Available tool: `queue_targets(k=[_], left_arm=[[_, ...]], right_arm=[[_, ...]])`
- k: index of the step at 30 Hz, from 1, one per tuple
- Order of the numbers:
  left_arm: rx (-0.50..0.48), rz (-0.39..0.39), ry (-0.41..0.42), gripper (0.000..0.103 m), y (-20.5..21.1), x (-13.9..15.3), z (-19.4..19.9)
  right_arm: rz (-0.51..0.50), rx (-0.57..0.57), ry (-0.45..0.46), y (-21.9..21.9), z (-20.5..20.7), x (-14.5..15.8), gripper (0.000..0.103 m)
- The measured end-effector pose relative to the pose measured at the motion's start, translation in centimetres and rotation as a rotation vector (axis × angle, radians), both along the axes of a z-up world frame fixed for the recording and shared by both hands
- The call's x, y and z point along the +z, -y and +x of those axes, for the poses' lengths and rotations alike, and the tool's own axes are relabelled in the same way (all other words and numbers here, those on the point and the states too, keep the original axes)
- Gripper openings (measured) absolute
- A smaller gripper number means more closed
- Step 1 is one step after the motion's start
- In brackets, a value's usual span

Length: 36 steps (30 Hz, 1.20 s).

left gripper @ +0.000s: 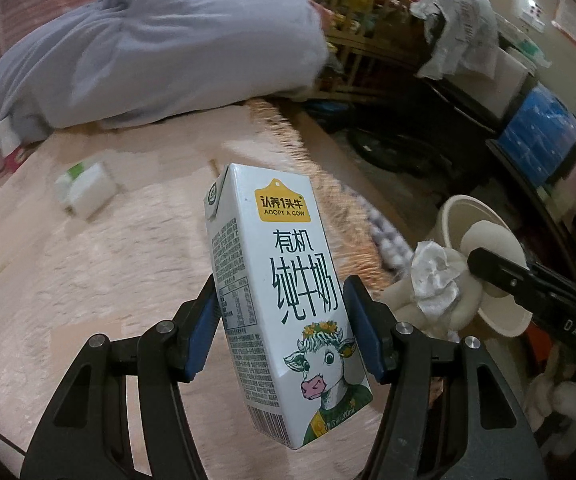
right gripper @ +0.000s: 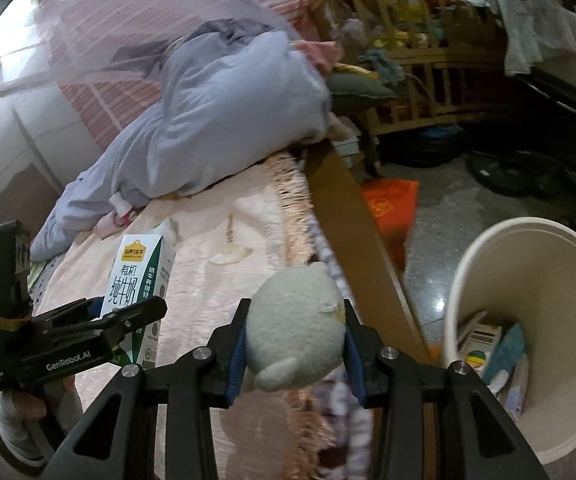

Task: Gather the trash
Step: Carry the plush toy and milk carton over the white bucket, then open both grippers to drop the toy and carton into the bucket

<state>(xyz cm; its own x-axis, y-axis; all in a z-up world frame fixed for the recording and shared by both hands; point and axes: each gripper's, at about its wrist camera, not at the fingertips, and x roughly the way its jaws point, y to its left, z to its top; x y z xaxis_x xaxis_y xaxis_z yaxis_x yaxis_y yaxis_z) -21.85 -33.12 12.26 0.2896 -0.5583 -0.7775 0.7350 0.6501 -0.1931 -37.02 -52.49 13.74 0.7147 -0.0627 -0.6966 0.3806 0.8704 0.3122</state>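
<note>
A white milk carton [left gripper: 288, 240] with a cow picture stands upright between the blue pads of my left gripper [left gripper: 282, 320], which is shut on it above the pink bedspread. In the right wrist view the same carton [right gripper: 136, 272] and left gripper [right gripper: 136, 312] show at the left. My right gripper [right gripper: 295, 312] is shut on a cream plush toy [right gripper: 291, 344] over the bed's edge. The left wrist view shows that toy [left gripper: 467, 308] with a white ribbon, and the right gripper [left gripper: 483, 268]. A cream bin [right gripper: 527, 222] on the floor to the right holds several pieces of trash.
A second small carton [left gripper: 88, 192] lies on the bedspread further in, near a blue-grey duvet [left gripper: 148, 40]. A flat wrapper [right gripper: 232, 256] lies on the bed. The bed's wooden side rail [right gripper: 347, 208], an orange bag [right gripper: 391, 204] and a wooden cot [right gripper: 427, 72] stand beyond.
</note>
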Motion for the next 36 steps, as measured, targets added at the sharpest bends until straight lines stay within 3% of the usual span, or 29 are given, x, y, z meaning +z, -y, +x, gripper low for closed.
queue_targets(k=[21, 36], left_arm=[[-0.212, -0.031, -0.018, 0.059, 10.1, 1.0, -4.9], [-0.38, -0.14, -0.222, 0.06, 17.2, 0.4, -7.9]], right_arm=[[0.027, -0.29, 0.005, 9.8, -9.3, -0.3, 0.04], [0.083, -0.449, -0.072, 14.0, -13.8, -4.3, 0.04]])
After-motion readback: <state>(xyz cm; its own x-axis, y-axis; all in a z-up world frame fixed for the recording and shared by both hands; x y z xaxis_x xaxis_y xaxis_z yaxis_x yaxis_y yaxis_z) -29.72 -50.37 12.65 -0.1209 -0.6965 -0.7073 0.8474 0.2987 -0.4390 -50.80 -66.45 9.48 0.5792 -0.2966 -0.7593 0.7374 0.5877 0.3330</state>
